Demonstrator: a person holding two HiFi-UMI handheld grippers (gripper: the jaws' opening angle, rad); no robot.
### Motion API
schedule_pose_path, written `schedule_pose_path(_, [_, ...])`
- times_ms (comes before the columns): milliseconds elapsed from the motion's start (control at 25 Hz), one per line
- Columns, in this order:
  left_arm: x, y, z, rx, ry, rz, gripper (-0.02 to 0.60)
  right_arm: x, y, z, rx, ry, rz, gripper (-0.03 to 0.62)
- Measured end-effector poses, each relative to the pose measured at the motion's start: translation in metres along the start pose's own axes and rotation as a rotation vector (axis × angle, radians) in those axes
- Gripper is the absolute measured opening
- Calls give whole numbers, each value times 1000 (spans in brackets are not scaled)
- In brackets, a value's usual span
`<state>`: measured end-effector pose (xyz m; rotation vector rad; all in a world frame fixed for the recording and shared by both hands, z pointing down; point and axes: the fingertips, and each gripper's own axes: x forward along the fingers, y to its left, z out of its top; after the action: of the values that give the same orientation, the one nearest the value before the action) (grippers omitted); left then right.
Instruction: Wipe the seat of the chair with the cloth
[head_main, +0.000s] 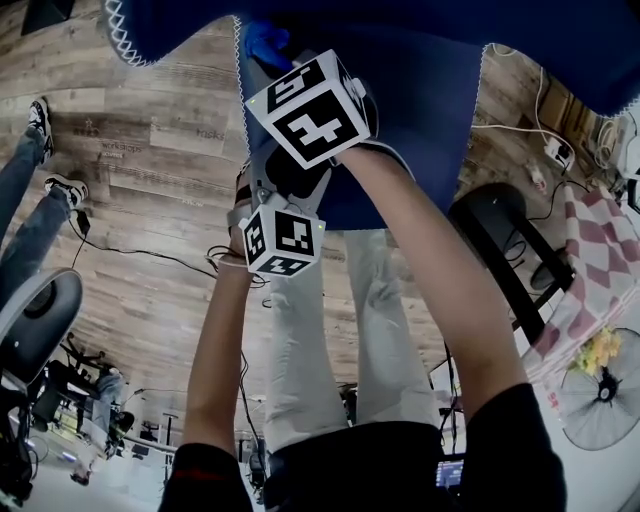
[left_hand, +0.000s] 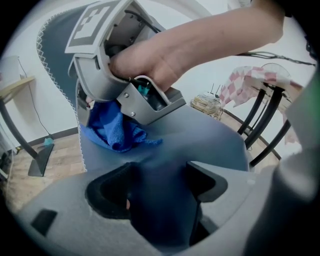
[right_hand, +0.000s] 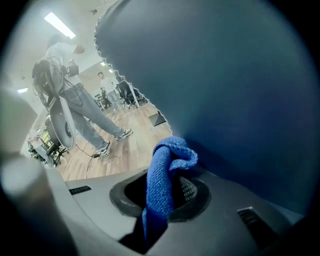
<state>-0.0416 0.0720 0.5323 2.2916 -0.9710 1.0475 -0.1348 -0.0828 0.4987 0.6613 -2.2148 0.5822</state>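
Observation:
The chair seat is covered in dark blue fabric with a white zigzag-stitched edge and fills the top of the head view. My right gripper is pressed to that seat, shut on a bright blue cloth. In the right gripper view the cloth stands bunched between the jaws of the right gripper against the seat. My left gripper sits just below the right gripper, shut on a fold of the seat fabric. The cloth hangs under the right gripper.
A person's jeans and sneakers stand at the left on the wooden floor. A black stool, a checked cloth and a fan lie to the right. Cables cross the floor, and an office chair is at lower left.

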Motion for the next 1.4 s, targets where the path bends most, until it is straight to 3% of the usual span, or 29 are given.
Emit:
schedule_pose_path(480, [0, 0, 0, 0, -6, -1, 341, -6, -13, -5, -94, 25, -57, 57])
schedule_pose_path(720, [1, 1, 0, -7, -4, 5, 341, -17, -32, -14, -46, 28, -125, 57])
schedule_pose_path(1400, [0, 0, -1, -4, -6, 1, 341, -52, -82, -42, -63, 83, -257, 55])
